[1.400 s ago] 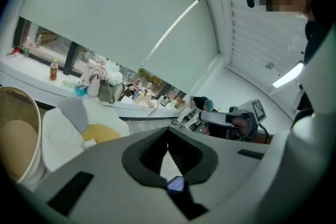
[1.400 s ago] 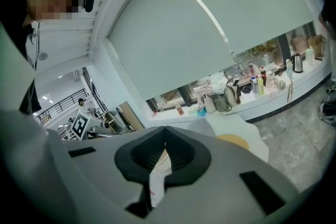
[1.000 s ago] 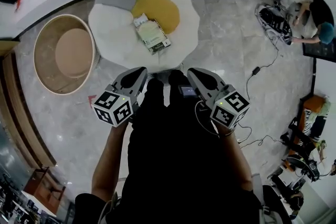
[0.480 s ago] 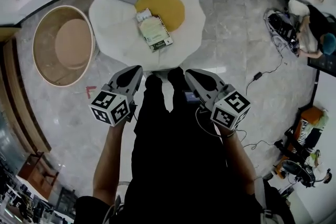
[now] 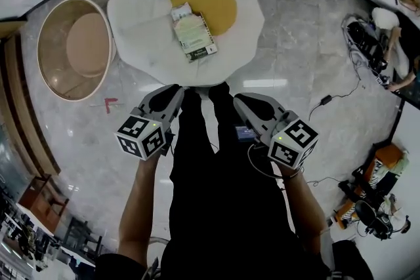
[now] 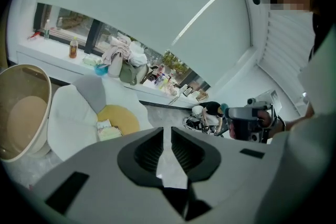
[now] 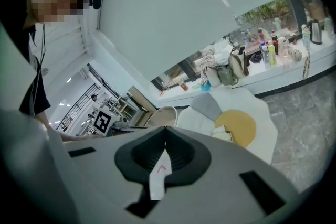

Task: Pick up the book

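The book (image 5: 192, 31), pale green and white, lies flat on a white egg-shaped cushion (image 5: 144, 23) beside its yellow centre. My two grippers hang over the marble floor short of the cushion's near edge, well apart from the book. The left gripper (image 5: 176, 90) points towards the cushion; its jaws are opening, with a narrow slit and nothing between them (image 6: 167, 131). The right gripper (image 5: 239, 100) has its jaws touching at the tips and empty (image 7: 165, 128). The left gripper view shows the book (image 6: 107, 131) off to the left, the right gripper view shows the book (image 7: 223, 135) off to the right.
A round wicker basket chair (image 5: 72, 46) stands left of the cushion. A red mark (image 5: 111, 103) is on the floor near my left gripper. Cables (image 5: 325, 98) trail at the right, where people (image 5: 394, 42) crouch. A windowsill with bags and bottles (image 6: 121, 60) runs behind the cushion.
Both grippers have sunk a little lower in the head view. The cushion with the book has drifted up and slightly right in the picture.
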Motion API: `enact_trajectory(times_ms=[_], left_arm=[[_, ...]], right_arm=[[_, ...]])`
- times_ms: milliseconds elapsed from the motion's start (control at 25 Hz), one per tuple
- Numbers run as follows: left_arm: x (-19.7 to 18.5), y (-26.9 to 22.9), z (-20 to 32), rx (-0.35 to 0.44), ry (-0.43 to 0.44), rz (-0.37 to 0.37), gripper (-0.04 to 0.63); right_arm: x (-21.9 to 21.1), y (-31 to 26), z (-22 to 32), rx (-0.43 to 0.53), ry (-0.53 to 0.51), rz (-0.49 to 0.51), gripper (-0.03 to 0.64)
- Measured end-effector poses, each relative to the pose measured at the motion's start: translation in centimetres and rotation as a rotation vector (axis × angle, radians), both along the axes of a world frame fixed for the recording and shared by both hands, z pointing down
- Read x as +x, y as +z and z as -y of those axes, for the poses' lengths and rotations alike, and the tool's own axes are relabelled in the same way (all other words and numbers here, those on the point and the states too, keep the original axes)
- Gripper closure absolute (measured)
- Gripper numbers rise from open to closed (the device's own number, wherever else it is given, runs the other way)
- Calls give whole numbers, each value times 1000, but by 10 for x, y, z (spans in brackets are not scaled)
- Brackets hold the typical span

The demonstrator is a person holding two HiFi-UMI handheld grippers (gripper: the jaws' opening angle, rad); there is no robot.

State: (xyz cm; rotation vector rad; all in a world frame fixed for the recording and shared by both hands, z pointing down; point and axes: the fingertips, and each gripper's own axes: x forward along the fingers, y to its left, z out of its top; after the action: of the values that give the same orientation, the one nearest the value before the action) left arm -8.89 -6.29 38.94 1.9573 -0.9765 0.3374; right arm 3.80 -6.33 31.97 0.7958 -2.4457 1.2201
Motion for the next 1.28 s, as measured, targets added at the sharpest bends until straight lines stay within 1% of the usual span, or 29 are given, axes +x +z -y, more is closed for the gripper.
enact_trajectory(times_ms=[40, 120, 200, 280, 320, 440, 560, 760, 880, 960, 1280], left_arm=[[3, 5, 1, -10, -5, 0, 535], [10, 16, 0, -29, -16, -3, 520], [17, 31, 0, -59, -31, -24, 492], [25, 50, 0, -95, -53, -57, 419], [28, 58, -1, -108, -62, -68, 397], [34, 80, -5, -124, -82, -71, 376], [39, 102, -6, -142, -123, -91, 360], [50, 140, -1, -175, -196, -156, 332], [52, 164, 3, -195, -225, -178, 310], [53, 181, 2, -218, -254, -207, 295], [49, 251, 0, -291, -363, -315, 272]], right_arm=[[4, 3, 3, -3, -4, 0, 600], [11, 10, 9, -10, -15, -4, 600], [20, 21, 16, -21, -22, -8, 600], [27, 35, 21, -31, -34, -13, 600], [30, 42, 23, -36, -43, -16, 600], [35, 59, 24, -49, -67, -16, 600], [37, 76, 24, -64, -90, -11, 600], [36, 109, 24, -90, -96, -5, 600], [29, 126, 30, -76, -104, 5, 600], [21, 134, 34, -65, -111, 18, 600], [2, 172, 39, -63, -131, 43, 600]])
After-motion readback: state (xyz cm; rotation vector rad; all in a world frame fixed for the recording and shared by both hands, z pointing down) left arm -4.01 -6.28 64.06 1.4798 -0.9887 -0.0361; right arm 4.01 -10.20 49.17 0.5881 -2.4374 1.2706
